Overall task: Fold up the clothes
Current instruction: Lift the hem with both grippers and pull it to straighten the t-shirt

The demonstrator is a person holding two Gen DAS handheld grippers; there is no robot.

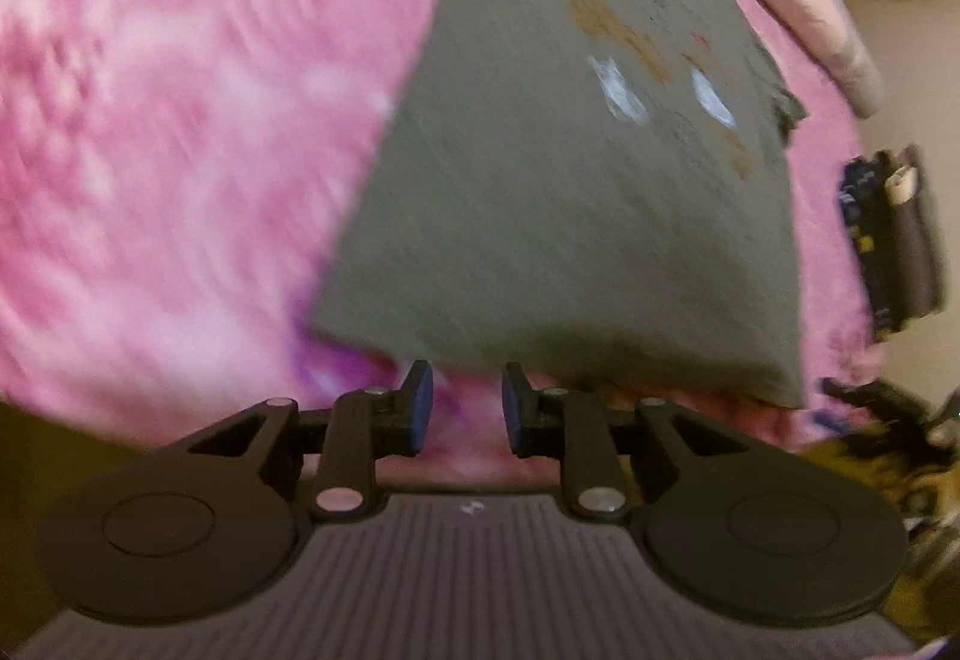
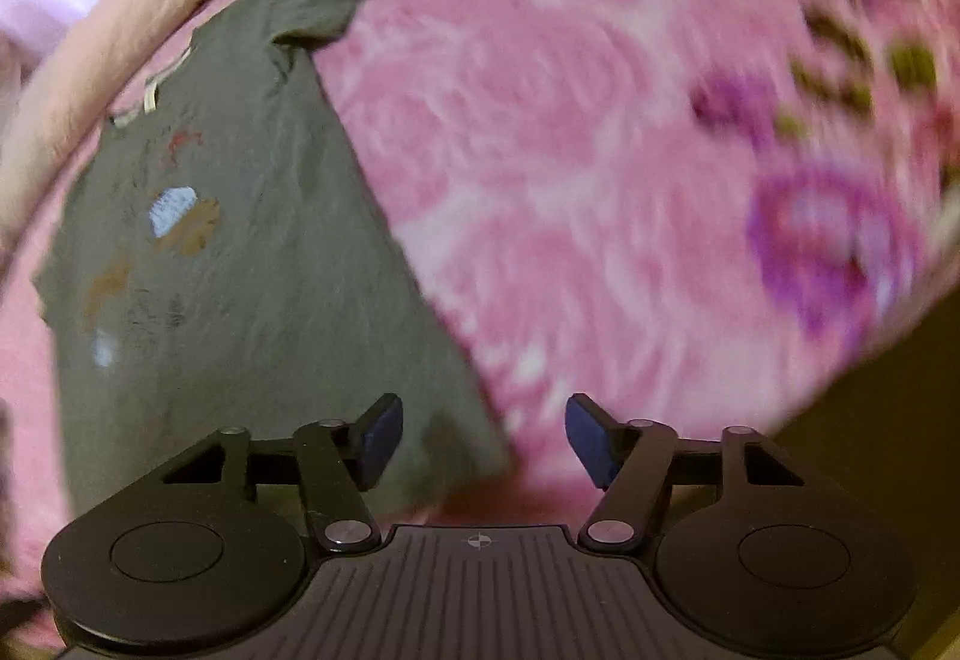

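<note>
Both claws agape above grey T-shirt (image 1: 540, 168)

- Both views dim and warm-toned, indoor light, no hard glare.
- Heavy motion blur smears the pink patterned bedspread (image 1: 180, 150) in both views; streaks run diagonally.
- Olive-grey printed T-shirt (image 1: 570, 180) soft, its print unreadable.
- Black left hand-held gripper (image 1: 462, 408) and right hand-held gripper (image 2: 483, 441) are the sharpest parts.
- Soft shadow under the shirt's near hem.
- Fisheye bends the bed edges; corners vignette to black.
- Overexposed pale patch top left in the right wrist view.
</note>
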